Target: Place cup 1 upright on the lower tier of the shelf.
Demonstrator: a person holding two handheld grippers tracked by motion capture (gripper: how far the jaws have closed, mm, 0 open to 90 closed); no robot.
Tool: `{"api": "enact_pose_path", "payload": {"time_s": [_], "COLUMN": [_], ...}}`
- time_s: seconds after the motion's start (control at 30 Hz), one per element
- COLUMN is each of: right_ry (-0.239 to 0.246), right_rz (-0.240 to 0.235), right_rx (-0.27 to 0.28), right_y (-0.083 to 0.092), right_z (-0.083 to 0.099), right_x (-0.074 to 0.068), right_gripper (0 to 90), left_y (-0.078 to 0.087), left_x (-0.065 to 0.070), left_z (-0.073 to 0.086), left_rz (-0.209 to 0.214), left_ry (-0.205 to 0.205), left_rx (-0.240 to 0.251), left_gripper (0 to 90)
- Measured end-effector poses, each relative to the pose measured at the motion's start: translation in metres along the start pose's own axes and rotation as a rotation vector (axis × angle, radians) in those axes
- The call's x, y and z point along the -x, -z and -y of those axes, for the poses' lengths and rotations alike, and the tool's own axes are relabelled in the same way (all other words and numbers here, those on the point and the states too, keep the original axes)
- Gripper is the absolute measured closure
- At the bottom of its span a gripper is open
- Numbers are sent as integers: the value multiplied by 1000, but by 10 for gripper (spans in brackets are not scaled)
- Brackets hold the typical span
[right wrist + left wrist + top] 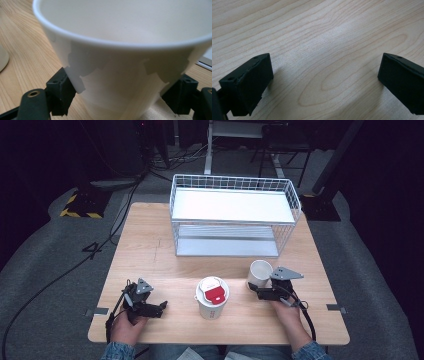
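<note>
White and plain, the open cup (pixel 259 273) stands upright on the bench (pixel 150 260), mouth up, its long axis vertical, at the right in front of the wire rack (pixel 235 215). The right gripper (pixel 263 292) has its jaws set on either side of the cup's wall, touching it. A lidded cup (pixel 212 297) with a red label stands mid-bench. The left gripper (pixel 161 309) rests low over bare wood, jaws wide apart.

No legible text, brand or number anywhere. Red label on the lidded cup (pixel 212 294): too small to read. Floor marking (pixel 92 249) left of the bench resembles a "4", uncertain
</note>
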State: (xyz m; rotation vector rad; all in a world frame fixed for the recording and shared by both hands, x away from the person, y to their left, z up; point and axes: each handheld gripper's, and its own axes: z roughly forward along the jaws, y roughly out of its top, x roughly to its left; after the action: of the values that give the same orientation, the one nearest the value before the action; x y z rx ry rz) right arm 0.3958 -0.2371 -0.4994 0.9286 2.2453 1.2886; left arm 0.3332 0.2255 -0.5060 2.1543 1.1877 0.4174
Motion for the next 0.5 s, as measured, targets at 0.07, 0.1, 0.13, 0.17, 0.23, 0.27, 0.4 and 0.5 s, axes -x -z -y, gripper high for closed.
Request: {"api": "enact_pose_path", "payload": {"time_s": [0.07,0.1,0.13,0.17,0.23,0.27,0.4,0.5], "right_ry": [0,0,-1,-1,-1,-2,-1,-2], "right_rz": [1,1,2,2,3,3,3,6], "right_rx": [0,0,0,1,1,1,1,1], "right_y": [0,0,0,0,0,0,0,0], "right_z": [0,0,0,0,0,0,0,0], "right_x": [0,0,0,0,0,0,0,0], "right_gripper": [226,226,227,227,227,227,227,227], "left_y": [0,0,0,0,0,0,0,0], "left_x": [0,0,0,0,0,0,0,0], "left_z": [0,0,0,0,0,0,0,0], "left_rz": [0,0,0,0,0,0,0,0], "left_ry": [0,0,0,0,0,0,0,0], "left_rx": [0,0,0,0,0,0,0,0], "left_gripper": [5,5,5,5,5,5,5,5]}}
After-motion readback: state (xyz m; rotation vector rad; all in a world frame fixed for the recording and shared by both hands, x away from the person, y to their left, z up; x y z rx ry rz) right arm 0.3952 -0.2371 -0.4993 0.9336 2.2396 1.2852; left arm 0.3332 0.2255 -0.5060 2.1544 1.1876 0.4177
